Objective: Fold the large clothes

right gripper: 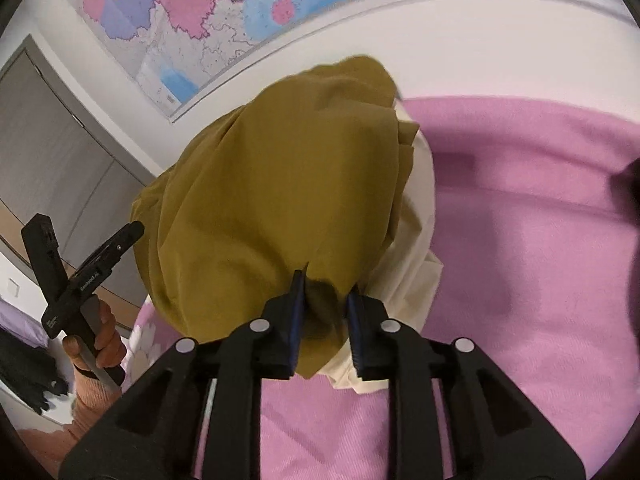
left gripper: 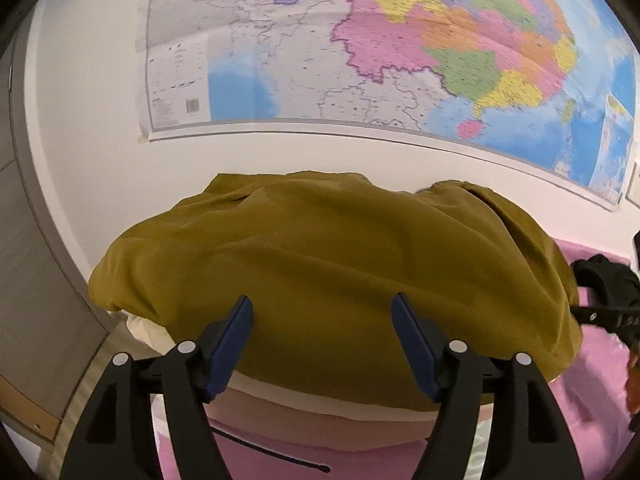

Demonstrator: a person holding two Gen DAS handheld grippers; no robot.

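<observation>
Above the pink bedsheet (right gripper: 520, 240), right gripper (right gripper: 326, 320) pinches the mustard garment (right gripper: 280, 184); left gripper (left gripper: 322, 344) hangs spread beside it.

Soft, even indoor light fills both views, with no glare. Fisheye lenses bow the wall map (left gripper: 360, 48) and darken the corners. The map looks smeared by motion blur. A faint shadow falls on the pink bedcover (right gripper: 520, 240).

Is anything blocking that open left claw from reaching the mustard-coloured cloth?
Nothing visible. The left gripper is open with the mustard garment directly ahead of its fingers. The right gripper already pinches a fold of it.
</observation>
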